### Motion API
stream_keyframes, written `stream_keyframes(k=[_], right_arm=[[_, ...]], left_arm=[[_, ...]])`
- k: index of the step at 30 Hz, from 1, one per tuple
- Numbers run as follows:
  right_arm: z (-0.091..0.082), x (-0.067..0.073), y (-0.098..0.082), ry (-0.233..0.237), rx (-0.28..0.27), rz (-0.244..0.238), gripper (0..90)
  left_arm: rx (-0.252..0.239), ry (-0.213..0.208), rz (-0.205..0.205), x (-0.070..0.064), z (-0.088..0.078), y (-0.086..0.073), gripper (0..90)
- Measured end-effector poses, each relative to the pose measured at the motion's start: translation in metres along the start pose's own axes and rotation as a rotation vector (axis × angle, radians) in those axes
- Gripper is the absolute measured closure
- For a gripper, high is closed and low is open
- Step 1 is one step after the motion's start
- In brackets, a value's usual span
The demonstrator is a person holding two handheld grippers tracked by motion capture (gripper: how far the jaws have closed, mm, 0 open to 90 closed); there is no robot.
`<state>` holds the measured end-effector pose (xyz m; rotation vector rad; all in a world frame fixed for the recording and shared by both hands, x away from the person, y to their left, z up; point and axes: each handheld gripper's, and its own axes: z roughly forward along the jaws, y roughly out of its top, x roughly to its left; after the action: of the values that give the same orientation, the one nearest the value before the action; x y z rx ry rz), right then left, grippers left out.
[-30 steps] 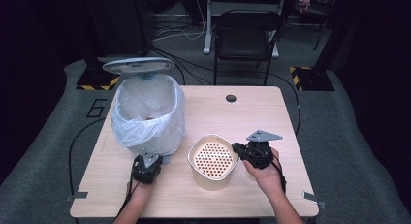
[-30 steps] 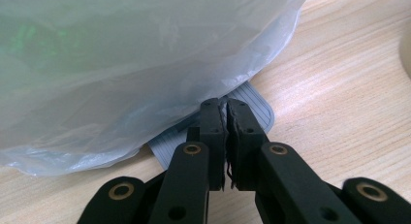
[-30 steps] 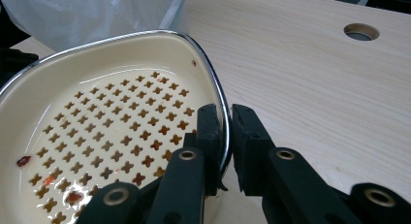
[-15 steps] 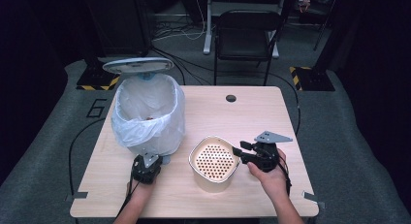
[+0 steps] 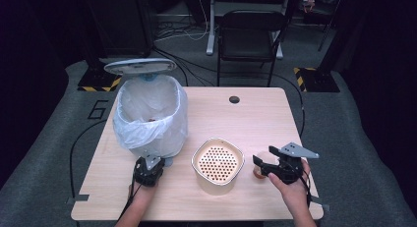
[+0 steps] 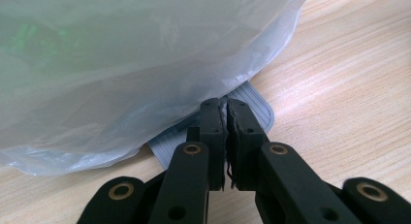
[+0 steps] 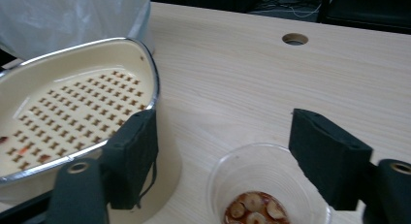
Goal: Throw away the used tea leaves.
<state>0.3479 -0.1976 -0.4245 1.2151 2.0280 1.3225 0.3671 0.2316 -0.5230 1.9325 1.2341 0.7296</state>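
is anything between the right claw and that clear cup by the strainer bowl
Nothing visible. The right claw stands open with the cup directly below the gap between its jaws; the strainer bowl sits off to one side.

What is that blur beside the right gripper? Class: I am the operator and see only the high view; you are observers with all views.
Observer: A clear plastic cup with sliced, nut-like pieces at its bottom. It stands between the fingers of the right gripper, which have just been opening and do not touch it.
Operator: What is the left gripper doing by the bin?
Observer: The left gripper has its fingers shut, with the tips on a grey ribbed pedal under the plastic bag.
Operator: Is the cream bowl empty?
Observer: Nearly. The cream bowl shows a few small orange bits on its perforated base.
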Motion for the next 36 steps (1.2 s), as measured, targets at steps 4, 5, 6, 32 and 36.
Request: stream_keyframes(k=[4, 5, 6, 32, 36], right_arm=[[0.002, -0.005, -0.007, -0.004, 0.007, -0.005, 20.8], [0.003, -0.005, -0.009, -0.008, 0.008, -0.011, 20.8], [0.004, -0.005, -0.011, -0.010, 0.012, -0.017, 20.4], [0.013, -0.012, -0.024, -0.083, 0.025, -0.042, 17.2], [0.018, -0.014, -0.029, -0.097, 0.060, -0.036, 14.8]], left_arm=[[-0.001, 0.003, 0.003, 0.001, 0.000, 0.000, 85.7], [0.000, 0.002, 0.001, 0.001, 0.000, 0.000, 85.7], [0.001, -0.001, -0.001, 0.000, 0.000, 0.000, 85.7], [0.000, 0.000, 0.000, 0.000, 0.000, 0.000, 85.6], [0.000, 0.000, 0.001, 0.000, 0.000, 0.000, 85.6]])
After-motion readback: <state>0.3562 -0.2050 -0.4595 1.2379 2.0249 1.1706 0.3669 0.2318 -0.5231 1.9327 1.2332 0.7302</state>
